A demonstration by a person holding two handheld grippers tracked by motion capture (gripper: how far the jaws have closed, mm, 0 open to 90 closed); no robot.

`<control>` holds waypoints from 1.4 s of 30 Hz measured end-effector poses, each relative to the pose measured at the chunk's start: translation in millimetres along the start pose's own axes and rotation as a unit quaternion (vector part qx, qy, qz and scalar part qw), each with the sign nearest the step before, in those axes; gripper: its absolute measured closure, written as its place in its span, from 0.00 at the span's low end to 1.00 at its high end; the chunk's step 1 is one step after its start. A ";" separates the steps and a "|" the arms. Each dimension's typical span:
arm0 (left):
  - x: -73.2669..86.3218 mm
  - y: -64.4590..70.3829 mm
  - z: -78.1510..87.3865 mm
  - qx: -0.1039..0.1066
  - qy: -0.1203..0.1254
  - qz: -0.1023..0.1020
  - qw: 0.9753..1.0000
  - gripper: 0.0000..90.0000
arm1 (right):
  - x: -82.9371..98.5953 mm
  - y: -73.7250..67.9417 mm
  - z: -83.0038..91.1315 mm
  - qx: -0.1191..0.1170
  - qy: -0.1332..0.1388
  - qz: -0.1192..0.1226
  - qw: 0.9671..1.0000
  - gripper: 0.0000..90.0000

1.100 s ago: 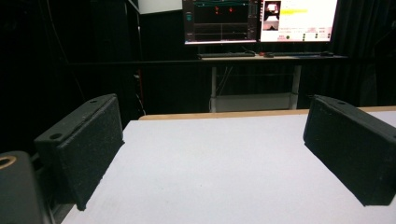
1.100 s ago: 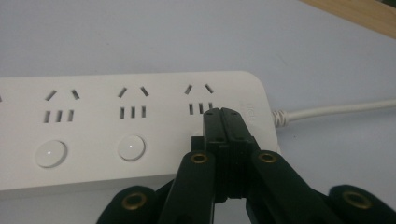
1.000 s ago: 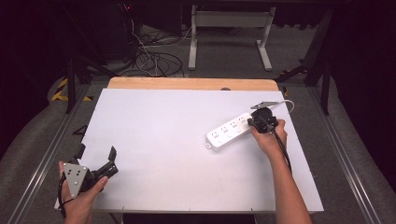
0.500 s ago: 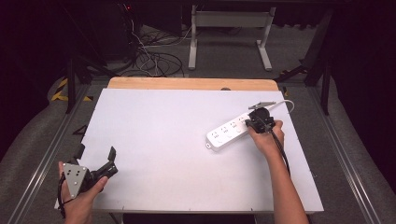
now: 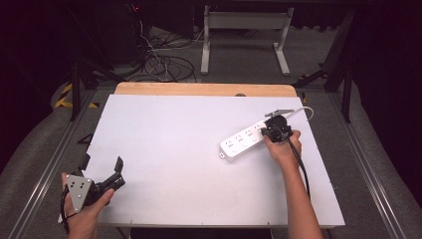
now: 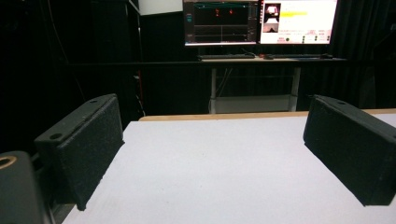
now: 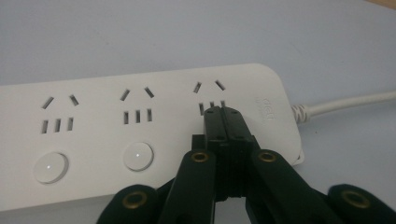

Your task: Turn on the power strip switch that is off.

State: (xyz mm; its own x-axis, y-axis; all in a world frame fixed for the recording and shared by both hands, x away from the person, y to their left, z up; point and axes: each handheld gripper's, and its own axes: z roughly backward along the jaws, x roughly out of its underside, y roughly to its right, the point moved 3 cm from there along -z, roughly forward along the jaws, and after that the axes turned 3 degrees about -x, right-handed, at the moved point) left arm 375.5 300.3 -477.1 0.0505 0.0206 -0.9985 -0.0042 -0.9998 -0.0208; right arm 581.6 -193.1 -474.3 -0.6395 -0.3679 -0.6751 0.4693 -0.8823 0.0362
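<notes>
- I am seeing a white power strip (image 5: 244, 140) lying flat on the right half of the white bench (image 5: 174, 149), its long axis running on a diagonal from near-left to far-right in the high view.
- Its white cord (image 7: 345, 102) is leaving the far-right end and curving off toward the bench's right edge.
- In the right gripper view the strip is showing three socket groups in a row and two round white buttons (image 7: 138, 156) with tiny lit dots; a third button is probably sitting under the jaws, but I cannot tell.
- I am holding the right gripper (image 7: 224, 122) with its jaws pressed together, tips resting on the strip's face just below the socket nearest the cord end.
- The right hand (image 5: 282, 149) is sitting just behind the strip.
- The left gripper (image 5: 101, 164) is sitting at the near-left corner of the bench, well apart from the strip, jaws spread wide with bare bench between them.
- Beyond the bench, the left gripper view is showing lit monitors (image 6: 259, 21) on a desk.
</notes>
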 end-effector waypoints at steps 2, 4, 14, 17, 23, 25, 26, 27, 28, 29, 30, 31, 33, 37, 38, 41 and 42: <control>0.3 0.0 0.1 0.000 -0.001 0.002 1.000 0.06 | 0.3 -1.4 0.0 0.006 0.002 0.002 1.000 1.00; 0.2 -0.1 0.4 -0.002 -0.001 0.002 1.000 0.06 | 0.8 0.0 0.1 0.001 0.005 -0.007 1.000 1.00; 0.5 0.5 0.0 -0.001 -0.002 0.001 1.000 0.06 | 1.7 0.4 0.3 0.000 0.009 -0.009 1.000 1.00; 0.5 0.8 0.0 0.000 -0.002 0.002 1.000 0.06 | 1.4 0.8 0.3 -0.003 0.009 -0.011 1.000 1.00; 0.6 1.5 -0.8 0.001 -0.003 0.005 1.000 0.06 | 3.0 1.0 0.4 -0.002 0.018 -0.012 1.000 1.00; 0.2 0.8 -1.0 0.000 -0.003 0.005 1.000 0.06 | 4.3 0.1 -0.4 -0.001 0.028 -0.007 1.000 1.00; 0.2 0.6 -0.9 0.000 -0.002 0.005 1.000 0.06 | 5.4 0.3 -0.9 -0.003 0.036 -0.010 0.999 1.00; 0.2 0.6 -0.9 0.000 -0.002 0.005 1.000 0.06 | 5.4 0.3 -0.9 -0.003 0.036 -0.010 0.999 1.00; 0.2 0.3 -1.0 -0.001 -0.002 0.005 1.000 0.06 | 6.9 1.2 -1.2 -0.007 0.044 -0.015 0.999 1.00; 0.3 0.2 -1.0 -0.002 -0.002 0.006 1.000 0.06 | 6.9 1.0 -1.2 -0.005 0.045 -0.014 0.999 1.00; 0.4 0.2 -1.0 -0.001 -0.002 0.007 1.000 0.06 | 6.9 1.0 -1.2 -0.005 0.045 -0.014 0.999 1.00; 0.3 0.1 -1.0 -0.001 -0.002 0.008 1.000 0.06 | 6.0 -1.1 -1.1 0.003 0.041 -0.001 0.999 1.00; 0.4 0.0 -1.1 -0.001 -0.002 0.009 1.000 0.06 | 5.1 -2.4 -0.7 0.002 0.044 0.001 0.999 1.00; 0.7 -0.4 -1.6 -0.003 -0.002 0.008 1.000 0.06 | 5.2 -3.4 0.8 -0.003 0.072 0.004 0.997 1.00; 0.9 -0.1 -1.7 -0.002 -0.003 0.010 1.000 0.06 | 5.3 -3.5 2.2 -0.006 0.084 0.002 0.996 1.00; 1.0 0.0 -1.6 -0.002 -0.003 0.009 1.000 0.06 | 5.5 -4.0 9.6 -0.012 0.123 0.009 0.992 1.00; 0.9 -0.1 -1.5 -0.002 -0.003 0.009 1.000 0.06 | 5.5 -4.1 13.5 -0.015 0.136 0.009 0.991 1.00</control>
State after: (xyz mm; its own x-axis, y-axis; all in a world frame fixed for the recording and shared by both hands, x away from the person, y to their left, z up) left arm 377.0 300.4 -477.9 0.0448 0.0020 -0.9990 -0.0009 -1.0000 -0.0020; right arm 568.0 -195.5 -468.2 -0.4450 -0.2862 -0.8485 0.4994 -0.8659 0.0301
